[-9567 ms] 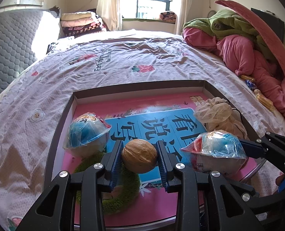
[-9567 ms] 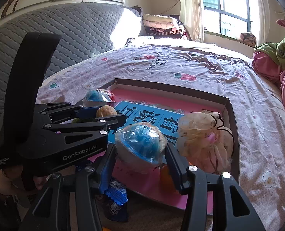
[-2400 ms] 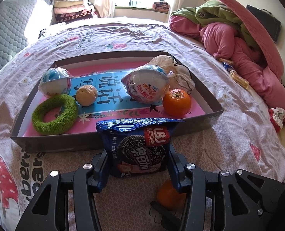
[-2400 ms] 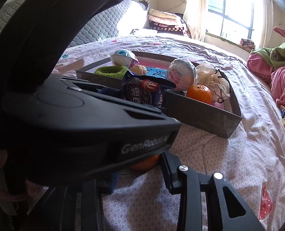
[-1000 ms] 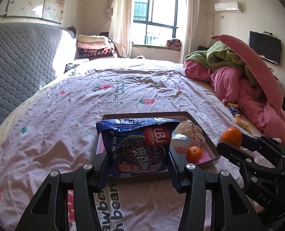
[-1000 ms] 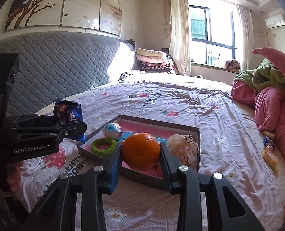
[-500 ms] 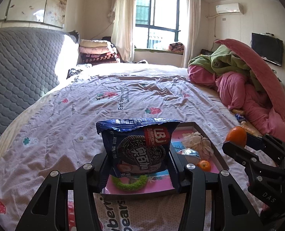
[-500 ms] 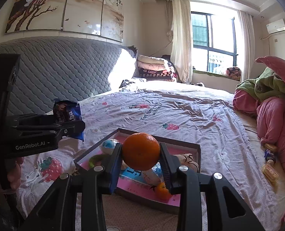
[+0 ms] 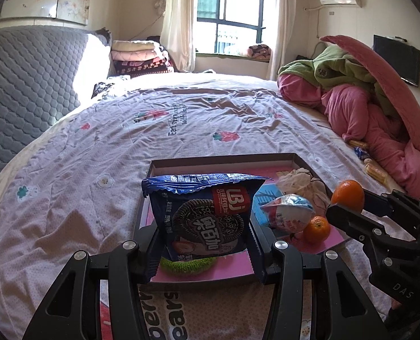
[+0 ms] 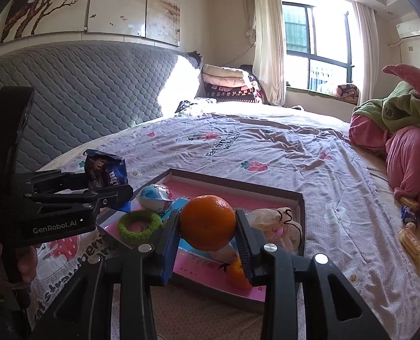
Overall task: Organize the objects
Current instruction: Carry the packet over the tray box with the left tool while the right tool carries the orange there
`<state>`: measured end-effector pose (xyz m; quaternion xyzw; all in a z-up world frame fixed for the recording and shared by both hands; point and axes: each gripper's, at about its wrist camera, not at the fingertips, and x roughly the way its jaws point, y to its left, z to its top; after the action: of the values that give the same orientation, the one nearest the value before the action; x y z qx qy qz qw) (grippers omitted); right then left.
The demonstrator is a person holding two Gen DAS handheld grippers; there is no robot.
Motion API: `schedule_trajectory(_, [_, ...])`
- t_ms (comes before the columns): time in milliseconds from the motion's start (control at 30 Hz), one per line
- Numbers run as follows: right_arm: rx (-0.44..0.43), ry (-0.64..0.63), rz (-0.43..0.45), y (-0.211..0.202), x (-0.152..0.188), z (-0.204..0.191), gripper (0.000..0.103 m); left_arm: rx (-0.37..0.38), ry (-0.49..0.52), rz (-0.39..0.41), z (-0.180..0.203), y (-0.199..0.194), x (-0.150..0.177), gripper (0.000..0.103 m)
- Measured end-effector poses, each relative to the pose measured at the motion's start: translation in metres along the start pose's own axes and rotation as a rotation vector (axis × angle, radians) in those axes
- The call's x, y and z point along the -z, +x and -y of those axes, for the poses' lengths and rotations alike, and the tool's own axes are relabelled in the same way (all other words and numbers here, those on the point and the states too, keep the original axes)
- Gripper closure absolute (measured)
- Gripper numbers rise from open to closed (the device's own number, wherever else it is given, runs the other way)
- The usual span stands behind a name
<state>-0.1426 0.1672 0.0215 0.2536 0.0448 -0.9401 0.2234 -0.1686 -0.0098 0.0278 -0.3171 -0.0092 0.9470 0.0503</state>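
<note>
Right now I am holding a blue cookie pack (image 9: 203, 218) upright in my left gripper (image 9: 203, 245), its jaws clamped on the pack's two sides, above the near edge of the box (image 9: 224, 159). My right gripper (image 10: 207, 233) is pinching an orange (image 10: 207, 222) between its pads, also above the box. Below them, the box is lying on the bedspread (image 9: 96, 153) with a pink printed bottom. Nearest inside it, a green ring (image 10: 139, 225) is lying at the left, and a second orange (image 9: 317, 229) is sitting at the right. Just behind that one, a wrapped ball (image 9: 290, 216) is resting, with another wrapped ball (image 10: 156, 195) further left. Farther back, a pale bag (image 9: 299, 182) is slumping against the right wall. Beyond the box, a pink quilt (image 9: 360, 113) is piling up at the bed's right edge.
</note>
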Motion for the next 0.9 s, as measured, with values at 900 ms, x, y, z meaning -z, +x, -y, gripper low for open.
schedule_trajectory(900, [-0.071,0.031,-0.152,0.055,0.028,-0.013,0.065,-0.009,-0.020,-0.092,-0.014,0.044,0.027,0.050])
